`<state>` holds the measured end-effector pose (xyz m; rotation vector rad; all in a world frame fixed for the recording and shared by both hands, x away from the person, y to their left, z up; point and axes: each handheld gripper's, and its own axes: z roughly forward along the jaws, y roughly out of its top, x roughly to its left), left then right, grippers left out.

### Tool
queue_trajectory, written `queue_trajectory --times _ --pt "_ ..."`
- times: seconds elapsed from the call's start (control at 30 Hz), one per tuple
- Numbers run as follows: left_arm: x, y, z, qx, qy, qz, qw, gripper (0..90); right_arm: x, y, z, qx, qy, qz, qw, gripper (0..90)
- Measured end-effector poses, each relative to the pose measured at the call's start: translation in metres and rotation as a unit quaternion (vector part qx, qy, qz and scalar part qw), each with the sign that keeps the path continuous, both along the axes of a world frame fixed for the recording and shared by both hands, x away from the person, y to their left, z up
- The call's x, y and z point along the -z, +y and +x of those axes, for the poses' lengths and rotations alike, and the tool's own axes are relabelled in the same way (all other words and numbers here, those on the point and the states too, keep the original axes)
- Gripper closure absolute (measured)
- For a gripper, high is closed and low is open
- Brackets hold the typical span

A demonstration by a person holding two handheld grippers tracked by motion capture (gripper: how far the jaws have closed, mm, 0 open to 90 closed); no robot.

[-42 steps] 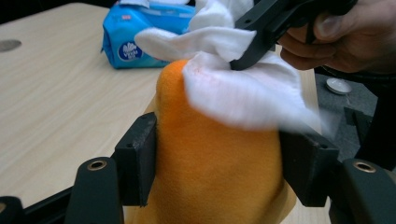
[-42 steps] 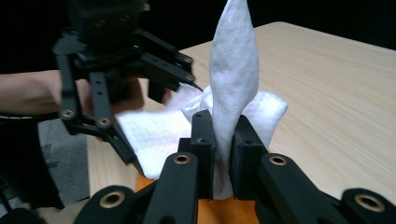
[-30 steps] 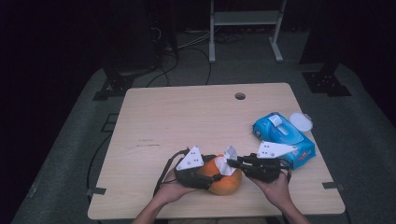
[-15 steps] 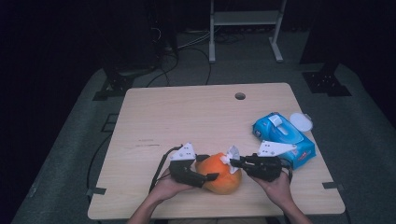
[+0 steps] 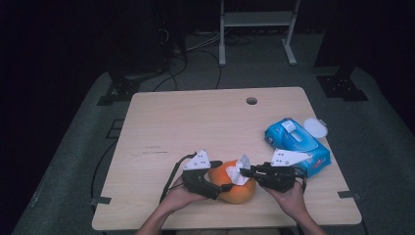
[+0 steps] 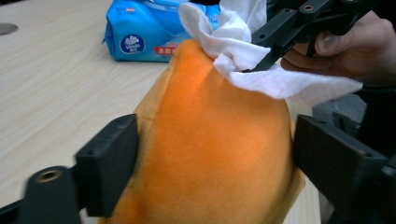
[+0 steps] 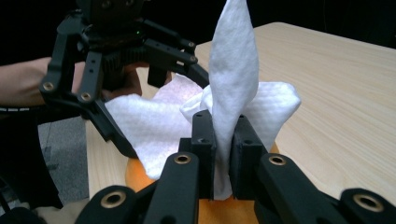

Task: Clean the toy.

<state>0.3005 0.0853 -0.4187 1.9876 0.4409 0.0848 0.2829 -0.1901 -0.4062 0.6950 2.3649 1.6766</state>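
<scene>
Wipe-down under way at near table edge: right gripper (image 5: 248,172) pinches white wipe (image 7: 233,88) onto top of orange soft object (image 6: 210,144), left gripper (image 6: 215,158) straddles it, jaws just widened, left pad touching; most surface likely unwiped.

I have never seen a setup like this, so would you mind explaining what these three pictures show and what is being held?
A person holds a hand-operated gripper in each hand at a light wooden table. One camera looks down from above; the other two ride on the grippers. The left gripper has its fingers either side of a soft orange plush object; they have just been opening, and the right-hand finger stands clear. The right gripper pinches a white wipe lying on that object. A blue pack of wipes and a round white lid sit nearby.
</scene>
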Motion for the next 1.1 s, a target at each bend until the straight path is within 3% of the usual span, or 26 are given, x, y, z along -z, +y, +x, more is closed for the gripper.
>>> queue_trajectory --times 0.13,0.23,0.3,0.47,0.57,0.6,0.7,0.83,0.87,0.93,1.1 --pt "0.011 0.005 0.009 0.004 0.039 0.002 0.9992 4.2 0.001 -0.002 0.001 0.003 0.002 0.000 1.0000 81.5" --pt "0.021 0.004 0.014 0.019 0.069 -0.009 0.9974 3.3 0.002 -0.006 0.001 0.005 0.007 0.003 1.0000 81.4" --pt "0.021 0.003 0.013 0.021 0.065 -0.016 0.9975 7.2 0.002 -0.007 0.002 0.007 0.008 0.006 0.9999 81.3" --pt "0.010 0.002 0.006 0.009 0.025 -0.014 0.9996 25.4 -0.002 -0.011 0.003 0.015 0.006 0.013 0.9998 81.1" --pt "-0.005 0.005 -0.001 -0.002 -0.029 -0.011 0.9995 29.3 -0.007 -0.013 0.001 0.015 -0.002 0.018 0.9997 81.0" --pt "-0.009 0.006 -0.002 -0.001 -0.032 -0.014 0.9994 29.9 -0.007 -0.013 0.000 0.013 -0.007 0.026 0.9996 81.0" --pt "-0.013 0.009 -0.003 0.002 -0.031 -0.020 0.9993 29.9 -0.010 -0.014 -0.001 0.003 -0.013 0.043 0.9990 81.0" --pt "-0.003 0.009 0.000 0.002 -0.019 0.007 0.9998 29.8 -0.006 -0.010 0.003 0.007 -0.007 0.009 0.9999 80.9" --pt "-0.002 0.010 0.001 0.000 -0.014 0.001 0.9999 29.7 -0.003 -0.010 0.005 0.011 -0.003 0.000 0.9999 80.9" --pt "-0.003 0.010 0.002 0.000 -0.011 0.004 0.9999 29.4 -0.001 -0.011 0.007 0.014 0.004 0.008 0.9999 81.0" --pt "-0.005 0.007 0.004 -0.011 -0.005 0.004 0.9999 29.8 -0.004 -0.005 0.002 0.017 -0.015 -0.007 0.9997 81.0"
